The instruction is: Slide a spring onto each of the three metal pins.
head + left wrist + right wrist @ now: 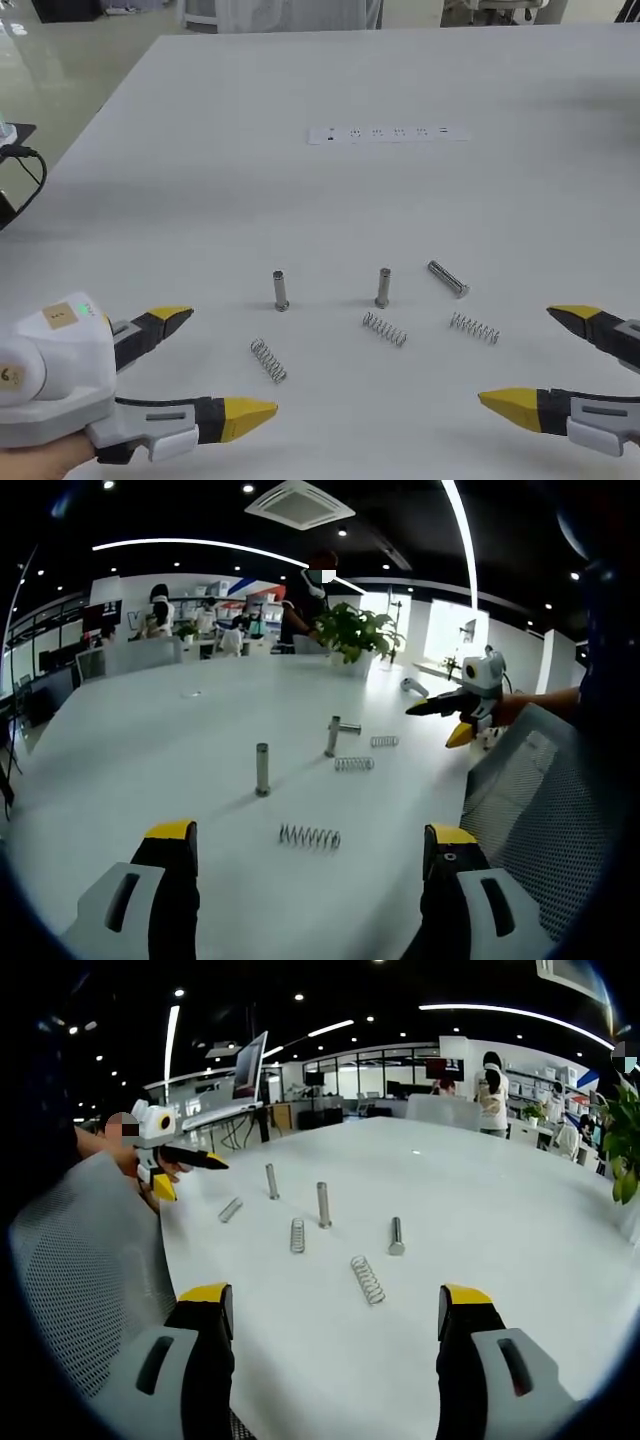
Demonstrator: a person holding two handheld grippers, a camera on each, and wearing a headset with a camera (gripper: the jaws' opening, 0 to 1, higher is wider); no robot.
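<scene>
Open-plan office: monitor (249, 1062), potted plant (352, 632), ceiling air-conditioner (300, 502) (people (492, 1088) standing about).

- The head view is bright and even; the broad white matte counter (300, 200) washes paler toward its far edge.
- The upright grey metal pins (280, 290) throw only short, faint shadows.
- Both gripper views bow strongly at the edges, where detail smears.
- Long white ceiling light strips (460, 540) glare against a dark ceiling.

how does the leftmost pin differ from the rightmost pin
The leftmost pin stands upright; the rightmost pin lies on its side. The leftmost pin's wide head rests flat on the table; the rightmost pin's head faces sideways. Both are shiny metal and bare.
</scene>
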